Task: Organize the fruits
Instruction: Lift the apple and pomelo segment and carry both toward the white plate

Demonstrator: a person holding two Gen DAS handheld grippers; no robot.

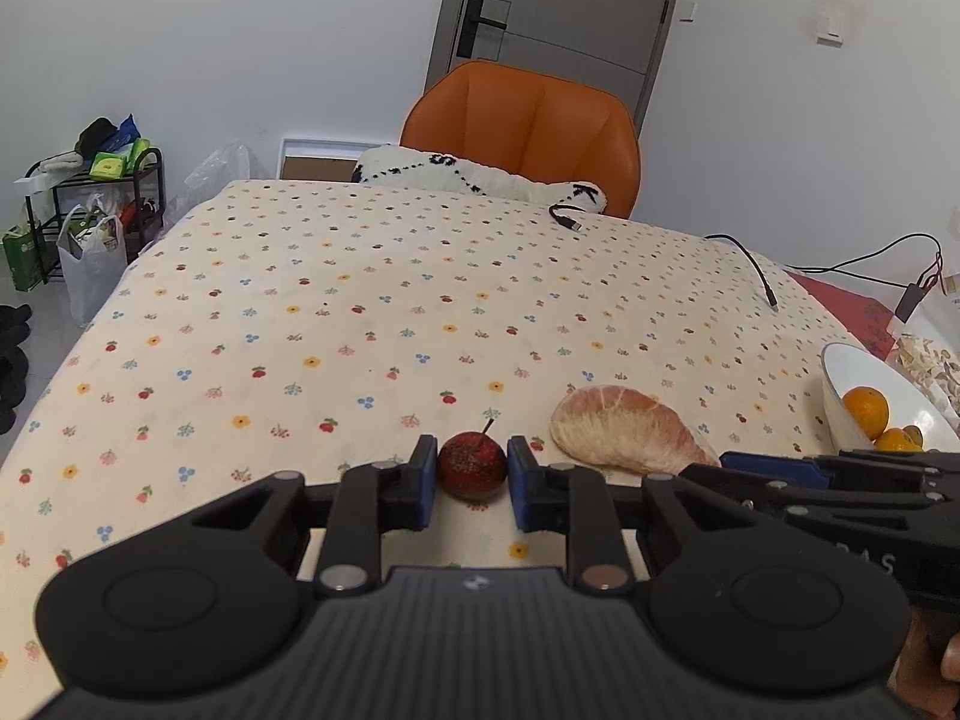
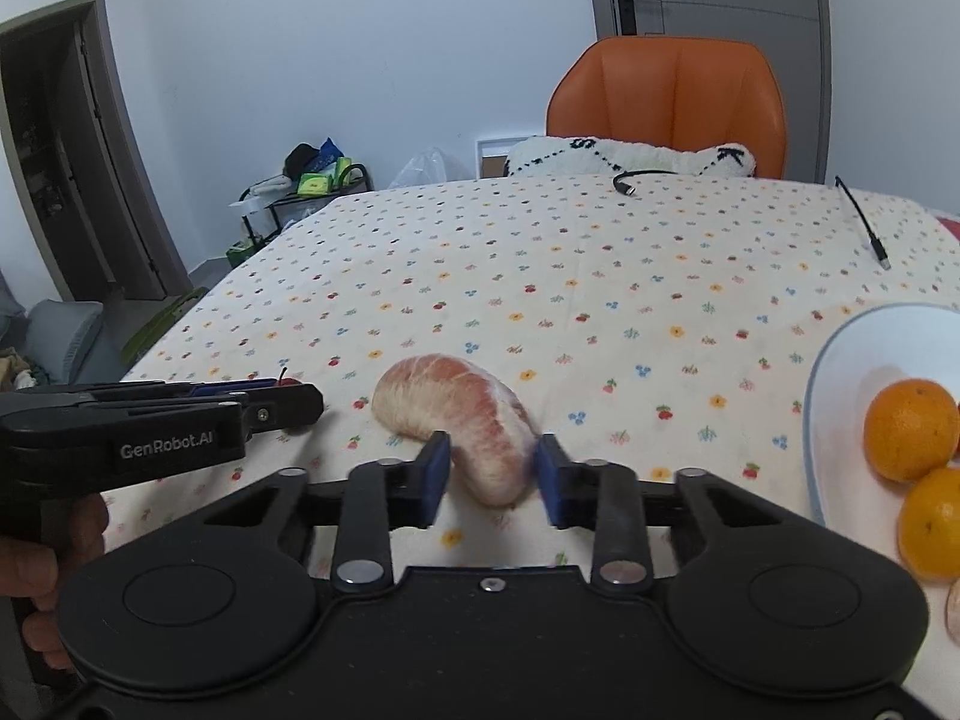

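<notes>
Both tongs sit low on our tablecloth (image 1: 372, 300): left gripper (image 1: 471, 480) clamps the red fruit (image 1: 471, 465), right gripper (image 2: 493, 477) clamps the pomelo segment (image 2: 468, 420). At far right, the bowl (image 2: 840, 360) holds 2 oranges (image 2: 909, 429).

Between the left gripper's (image 1: 471, 483) matt blue pads (image 1: 425, 483) sits a red fruit (image 1: 471, 473) with a dull, speckled skin. The right gripper (image 2: 493, 480), matt black plastic with bright metal pivot pins, flanks a peeled pomelo wedge (image 2: 462, 429), its membrane pale, dry and veined. Under both lies a soft printed cloth (image 1: 360, 312). To the right, a glossy white bowl (image 2: 840, 360) holds oranges (image 2: 909, 429) with pebbled, slightly shiny rind.
</notes>
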